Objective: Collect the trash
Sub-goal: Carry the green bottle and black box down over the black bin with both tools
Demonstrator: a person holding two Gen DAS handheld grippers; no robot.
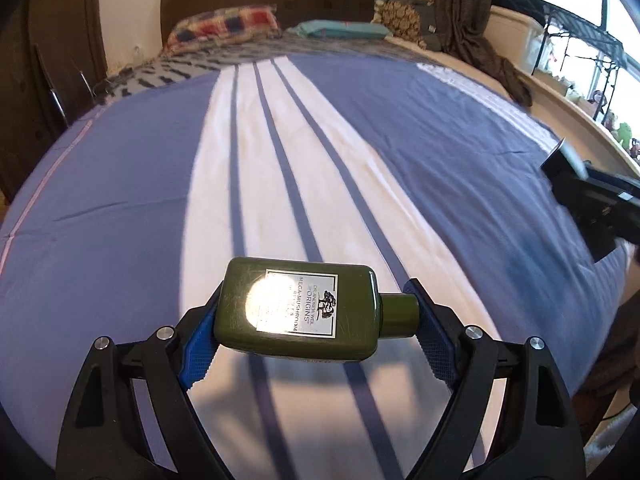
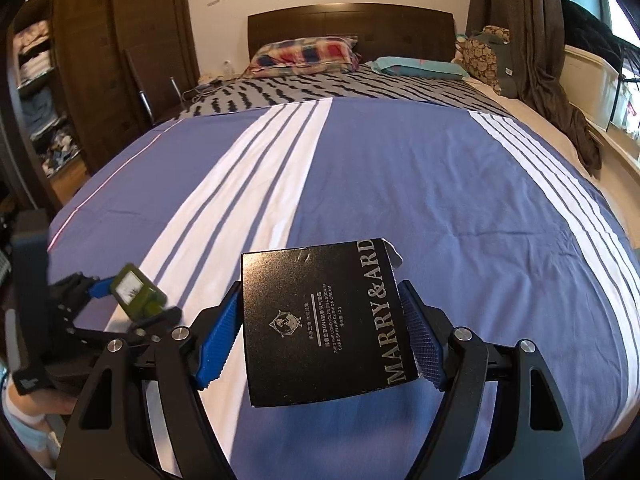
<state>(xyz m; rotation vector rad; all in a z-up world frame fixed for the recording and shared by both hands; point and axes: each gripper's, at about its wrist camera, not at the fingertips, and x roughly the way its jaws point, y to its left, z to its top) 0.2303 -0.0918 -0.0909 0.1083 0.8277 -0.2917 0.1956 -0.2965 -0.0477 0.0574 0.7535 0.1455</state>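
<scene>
My left gripper (image 1: 316, 312) is shut on a dark green Origins bottle (image 1: 304, 308), held sideways above the bed with its cap to the right. It also shows at the left of the right wrist view (image 2: 134, 292). My right gripper (image 2: 322, 328) is shut on a flat black Marry&Ard box (image 2: 324, 324), held above the bed. The right gripper with its box shows blurred at the right edge of the left wrist view (image 1: 592, 196).
A bed with a blue and white striped cover (image 2: 400, 184) fills both views. Pillows (image 2: 304, 56) and a dark headboard (image 2: 352, 24) lie at the far end. A wooden wardrobe (image 2: 80, 80) stands left; a window ledge with a rack (image 1: 580, 64) runs right.
</scene>
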